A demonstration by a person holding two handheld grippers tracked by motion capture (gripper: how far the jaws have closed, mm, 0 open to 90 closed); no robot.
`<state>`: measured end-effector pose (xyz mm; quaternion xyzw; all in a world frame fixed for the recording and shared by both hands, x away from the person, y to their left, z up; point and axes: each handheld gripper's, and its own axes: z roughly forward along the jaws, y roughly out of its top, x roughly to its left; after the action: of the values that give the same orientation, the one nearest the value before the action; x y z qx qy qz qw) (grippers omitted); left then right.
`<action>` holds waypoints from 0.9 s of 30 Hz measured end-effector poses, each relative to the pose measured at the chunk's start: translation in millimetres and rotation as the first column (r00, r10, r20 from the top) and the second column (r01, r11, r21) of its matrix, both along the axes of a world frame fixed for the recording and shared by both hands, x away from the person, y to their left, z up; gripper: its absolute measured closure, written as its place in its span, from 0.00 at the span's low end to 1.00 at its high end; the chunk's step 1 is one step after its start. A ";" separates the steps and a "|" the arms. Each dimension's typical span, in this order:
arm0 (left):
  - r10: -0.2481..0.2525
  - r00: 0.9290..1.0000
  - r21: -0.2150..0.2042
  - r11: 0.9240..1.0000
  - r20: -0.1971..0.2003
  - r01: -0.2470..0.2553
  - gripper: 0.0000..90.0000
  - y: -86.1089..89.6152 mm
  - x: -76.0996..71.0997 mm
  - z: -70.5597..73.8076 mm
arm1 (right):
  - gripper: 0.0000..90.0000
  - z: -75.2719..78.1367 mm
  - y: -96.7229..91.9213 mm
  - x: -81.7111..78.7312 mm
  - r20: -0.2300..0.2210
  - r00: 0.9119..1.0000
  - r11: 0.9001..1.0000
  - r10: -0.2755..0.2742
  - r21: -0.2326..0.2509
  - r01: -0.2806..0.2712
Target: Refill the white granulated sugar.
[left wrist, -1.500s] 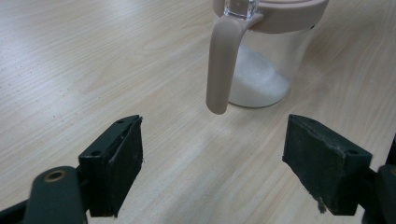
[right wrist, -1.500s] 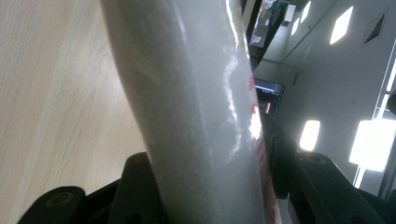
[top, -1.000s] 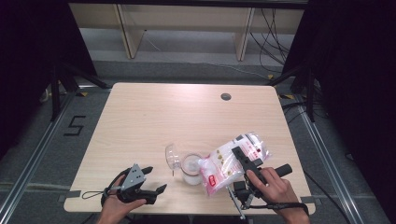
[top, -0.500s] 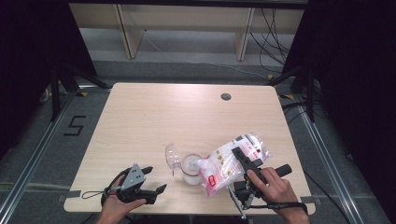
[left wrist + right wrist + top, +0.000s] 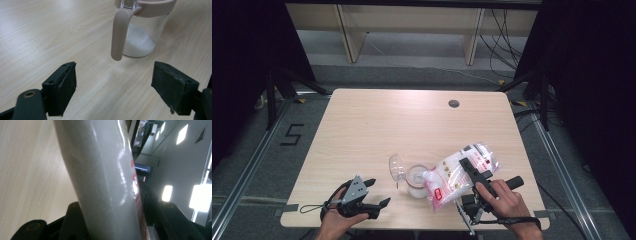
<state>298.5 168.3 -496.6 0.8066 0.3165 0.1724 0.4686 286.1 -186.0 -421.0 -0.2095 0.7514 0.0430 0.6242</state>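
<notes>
A clear glass jar (image 5: 414, 186) with a pink rim holds white powder near the table's front edge, its clear lid (image 5: 397, 169) flipped open to the left. My right gripper (image 5: 470, 168) is shut on a plastic bag of white powder (image 5: 451, 176), tilted so its lower corner reaches over the jar's mouth. In the right gripper view the bag (image 5: 105, 177) stands squeezed between the black jaws of the right gripper (image 5: 112, 220). My left gripper (image 5: 379, 192) rests open at the front left. In its own view the left gripper (image 5: 115, 68) faces the jar (image 5: 141, 37) and its pink handle (image 5: 119, 35), nothing between the jaws.
The wooden table (image 5: 377, 125) has a round cable hole (image 5: 454, 103) at the back right. A shelf frame (image 5: 412, 30) stands behind the table. On the floor at the left is a "5" mark (image 5: 292, 134). Dark curtains flank both sides.
</notes>
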 end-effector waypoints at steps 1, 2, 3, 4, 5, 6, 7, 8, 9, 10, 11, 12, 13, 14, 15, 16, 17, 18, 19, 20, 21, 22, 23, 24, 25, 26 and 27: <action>-0.001 1.000 -0.004 1.000 0.002 0.001 0.22 -0.1 0.2 -0.3 | 0.67 1.2 0.3 -0.1 0.006 1.000 1.000 0.003 -0.008 -0.003; -0.001 1.000 -0.004 1.000 0.000 0.001 0.22 0.0 0.3 -0.1 | 0.67 1.1 0.0 -0.3 0.005 1.000 1.000 0.000 -0.006 0.000; 0.001 1.000 -0.006 1.000 0.001 -0.001 0.22 0.0 0.3 -0.2 | 0.67 1.0 0.0 -0.3 0.005 1.000 1.000 0.000 -0.008 0.000; 0.000 1.000 0.001 1.000 0.000 0.000 0.22 0.6 0.4 0.1 | 0.68 0.7 -0.1 0.6 0.018 1.000 1.000 0.016 -0.009 -0.016; 0.004 1.000 -0.011 1.000 0.000 -0.004 0.22 -0.4 0.1 -0.2 | 0.68 0.1 -0.4 0.4 0.016 1.000 1.000 0.013 0.002 -0.013; 0.000 1.000 -0.007 1.000 0.002 0.000 0.22 -0.2 0.1 0.0 | 0.68 0.6 -0.4 0.8 0.016 1.000 1.000 0.017 0.000 -0.017; 0.000 1.000 0.003 1.000 0.005 0.000 0.22 0.3 0.0 0.4 | 0.68 1.5 0.1 1.3 0.024 0.999 0.999 0.031 -0.011 -0.031; -0.001 1.000 0.002 1.000 0.004 0.001 0.22 0.1 0.0 0.4 | 0.68 -1.7 -1.0 0.4 0.005 1.000 1.000 0.004 0.022 -0.004; -0.005 1.000 0.006 1.000 0.011 0.005 0.22 0.3 0.4 0.5 | 0.68 0.8 0.2 0.8 0.013 1.000 1.000 0.018 -0.011 -0.018; -0.015 1.000 0.011 1.000 0.020 0.015 0.22 0.8 1.4 0.5 | 0.68 0.8 0.2 1.1 0.011 1.000 1.000 0.019 -0.016 -0.019; -0.015 1.000 0.013 1.000 0.018 0.015 0.22 1.0 1.4 0.5 | 0.68 -0.8 -0.5 0.4 0.003 1.000 1.000 0.001 0.002 -0.001; -0.013 1.000 0.011 1.000 0.017 0.013 0.22 0.9 1.2 0.4 | 0.68 -2.1 -0.6 -0.2 -0.007 1.000 1.000 -0.009 0.020 0.009; -0.011 1.000 0.003 1.000 0.019 0.011 0.22 0.3 1.2 0.2 | 0.68 -2.5 -1.1 -0.7 -0.010 1.000 0.999 -0.016 0.029 0.017; -0.010 1.000 0.002 1.000 0.017 0.010 0.22 0.2 1.1 0.2 | 0.68 -0.5 0.0 0.4 0.006 1.000 1.000 0.011 0.005 -0.011; -0.007 1.000 0.001 1.000 0.016 0.007 0.22 0.0 0.8 0.2 | 0.68 -1.8 -0.4 0.0 -0.004 1.000 1.000 -0.001 0.018 0.001; -0.008 1.000 0.000 1.000 0.015 0.008 0.22 -0.1 0.8 0.0 | 0.68 -2.3 -0.6 0.4 0.004 1.000 1.000 0.009 0.030 -0.010; -0.012 1.000 0.004 1.000 0.018 0.012 0.22 0.1 1.1 0.1 | 0.68 -1.9 -0.6 0.2 0.003 1.000 0.999 0.009 0.032 -0.009; -0.011 1.000 0.005 1.000 0.017 0.011 0.22 0.2 1.0 0.4 | 0.68 -2.1 -0.7 0.0 -0.005 1.000 0.999 0.003 0.039 -0.002; -0.005 1.000 -0.005 1.000 0.012 0.005 0.22 -0.3 0.6 -0.1 | 0.68 -1.0 -0.5 -0.3 0.001 1.000 0.999 0.005 0.032 -0.005; -0.005 1.000 0.004 1.000 0.005 0.005 0.22 0.4 0.5 0.2 | 0.68 -2.0 -0.9 -0.3 -0.008 1.000 0.999 0.000 0.046 0.000; 0.000 1.000 -0.001 1.000 -0.001 0.000 0.22 0.0 0.1 0.0 | 0.68 -1.4 -0.9 -0.4 -0.005 1.000 0.999 0.000 0.038 0.000; -0.001 1.000 -0.003 1.000 0.003 0.001 0.22 0.0 0.3 -0.2 | 0.68 -0.5 -0.6 -0.4 0.002 1.000 0.999 0.006 0.031 -0.006; 0.003 1.000 -0.012 1.000 0.000 -0.003 0.22 -0.7 0.0 -0.3 | 0.68 0.0 -0.4 -0.3 0.004 1.000 1.000 0.010 0.026 -0.010; -0.003 1.000 0.001 1.000 0.013 0.003 0.22 -0.1 0.3 0.4 | 0.68 -0.7 -0.7 -0.2 0.002 1.000 0.999 0.009 0.037 -0.009; -0.002 1.000 0.001 1.000 0.012 0.002 0.22 -0.1 0.3 0.3 | 0.68 -1.2 -1.1 -0.7 0.001 1.000 0.999 0.003 0.048 -0.003; -0.012 1.000 0.011 1.000 0.013 0.012 0.22 0.6 1.0 0.4 | 0.68 -0.8 -0.8 -0.3 0.002 1.000 0.999 0.010 0.046 -0.010; -0.014 1.000 0.015 1.000 0.015 0.014 0.22 0.9 1.2 0.5 | 0.68 1.4 0.2 0.4 0.016 0.999 0.999 0.028 0.017 -0.028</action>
<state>299.7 169.1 -496.0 0.8110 0.3058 0.1778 0.4661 286.6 -185.8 -419.7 -0.2149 0.7432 0.0567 0.6311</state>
